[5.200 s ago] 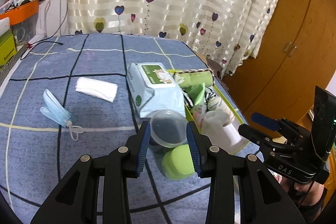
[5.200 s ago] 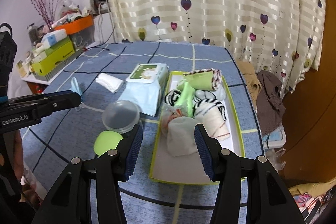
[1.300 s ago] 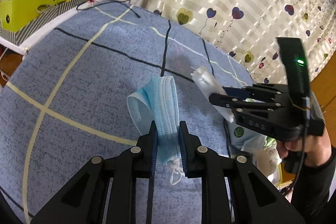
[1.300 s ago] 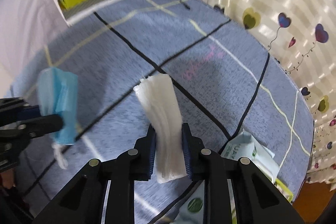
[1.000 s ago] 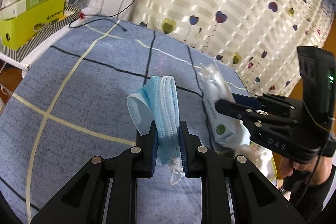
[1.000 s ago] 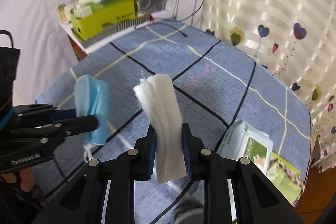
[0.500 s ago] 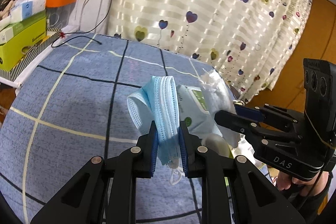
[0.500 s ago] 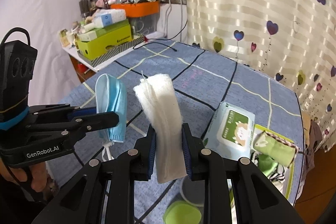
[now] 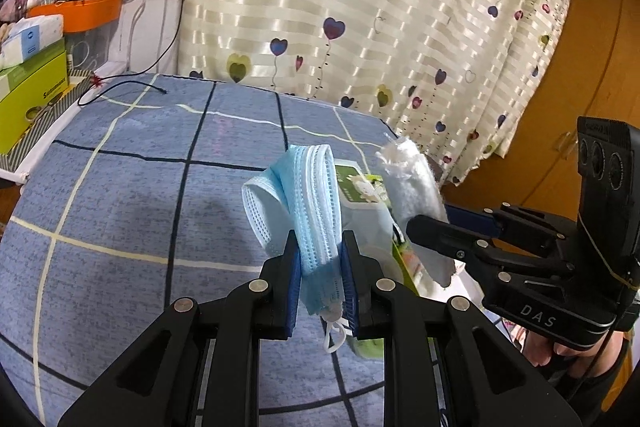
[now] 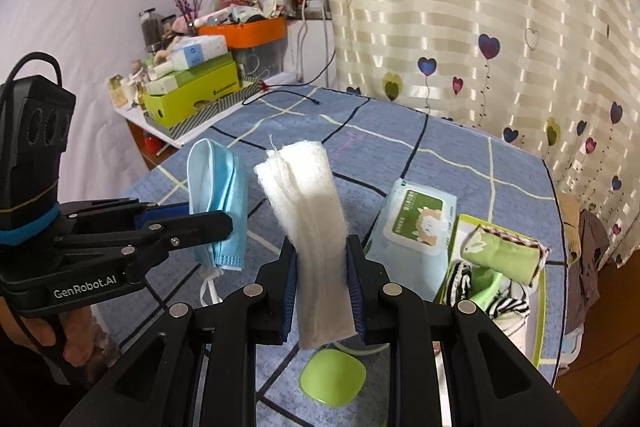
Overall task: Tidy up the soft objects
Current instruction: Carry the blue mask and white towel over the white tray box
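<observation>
Left gripper (image 9: 322, 277): my jaws are clamped on the blue face mask (image 9: 304, 211), near its lower end, held up in the air above the table (image 9: 120, 203).
Right gripper (image 10: 322, 291): my jaws are clamped on the folded white cloth (image 10: 310, 223), gripped low so most of it stands up above the pads.
Face mask handling: I judge it very light and limp; the pleats bunch under the pads and an ear loop (image 9: 334, 335) dangles below, likely to snag.
White cloth handling: soft, fluffy and layered; I judge it could splay or slip a layer unless gripped across the whole fold.
Just below the right gripper: a green lid (image 10: 333, 379) lies near the table's close edge.
Green-rimmed tray (image 10: 542, 311): sits at the table's right edge, already holding rolled socks and a green cloth roll (image 10: 500, 257).
Wet-wipes pack (image 10: 416, 223): lies touching the tray's left side.
Far edge of table: a black cable (image 10: 280, 93) trails there; the heart-print curtain (image 10: 500, 27) hangs behind.
</observation>
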`<state>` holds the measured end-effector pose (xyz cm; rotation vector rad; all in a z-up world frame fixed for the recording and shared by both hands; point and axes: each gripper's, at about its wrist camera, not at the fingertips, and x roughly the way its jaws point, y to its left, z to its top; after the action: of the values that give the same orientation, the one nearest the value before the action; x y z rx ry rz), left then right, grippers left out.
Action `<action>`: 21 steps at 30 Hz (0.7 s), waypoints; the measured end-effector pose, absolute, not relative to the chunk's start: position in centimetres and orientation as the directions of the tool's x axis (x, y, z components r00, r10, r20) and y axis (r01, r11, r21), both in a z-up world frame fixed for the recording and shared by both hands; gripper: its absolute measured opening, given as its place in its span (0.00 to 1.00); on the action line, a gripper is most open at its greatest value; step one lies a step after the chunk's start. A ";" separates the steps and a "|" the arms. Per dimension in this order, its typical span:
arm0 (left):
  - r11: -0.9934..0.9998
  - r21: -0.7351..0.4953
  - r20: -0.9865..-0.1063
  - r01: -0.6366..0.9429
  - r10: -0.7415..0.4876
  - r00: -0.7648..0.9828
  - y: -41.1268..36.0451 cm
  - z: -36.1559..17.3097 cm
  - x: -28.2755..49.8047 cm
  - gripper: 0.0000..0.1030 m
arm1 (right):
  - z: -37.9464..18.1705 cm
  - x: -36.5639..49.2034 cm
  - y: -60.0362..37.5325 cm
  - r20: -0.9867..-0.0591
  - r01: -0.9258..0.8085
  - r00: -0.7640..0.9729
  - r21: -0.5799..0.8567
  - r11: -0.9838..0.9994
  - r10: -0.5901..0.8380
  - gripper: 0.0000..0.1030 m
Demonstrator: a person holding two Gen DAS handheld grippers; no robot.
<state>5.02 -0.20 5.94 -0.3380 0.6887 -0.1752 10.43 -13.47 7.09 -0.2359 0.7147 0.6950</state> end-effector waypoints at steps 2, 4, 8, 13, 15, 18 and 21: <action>0.932 -0.359 -0.594 0.053 -0.272 0.757 -0.7 6.0 5.1 0.19 | 7.2 10.3 -14.0 -0.666 -0.651 0.550 0.035 0.758 0.504 0.21; 0.933 -0.355 -0.595 0.060 -0.275 0.755 -1.1 6.0 5.1 0.19 | 7.3 10.1 -14.7 -0.660 -0.644 0.556 0.042 0.764 0.505 0.21; 0.935 -0.345 -0.598 0.079 -0.284 0.750 -2.2 6.2 5.1 0.19 | 7.3 9.8 -16.1 -0.651 -0.627 0.567 0.055 0.777 0.504 0.21; 0.936 -0.337 -0.600 0.099 -0.295 0.744 -3.7 6.4 5.2 0.19 | 7.4 9.4 -18.1 -0.636 -0.600 0.588 0.072 0.797 0.500 0.21; 0.936 -0.333 -0.599 0.111 -0.301 0.742 -4.3 6.6 5.2 0.19 | 7.4 9.2 -19.0 -0.630 -0.588 0.597 0.077 0.805 0.496 0.21; 0.936 -0.326 -0.599 0.131 -0.312 0.738 -5.4 6.8 5.2 0.19 | 7.5 8.9 -20.0 -0.624 -0.572 0.609 0.082 0.816 0.490 0.21; 0.936 -0.320 -0.599 0.148 -0.321 0.734 -6.4 7.0 5.3 0.19 | 7.5 8.8 -21.2 -0.617 -0.554 0.621 0.091 0.827 0.483 0.21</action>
<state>5.29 -6.37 6.99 -0.2594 0.7021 -0.2611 8.77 -21.17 7.50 -0.1125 0.6752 0.5976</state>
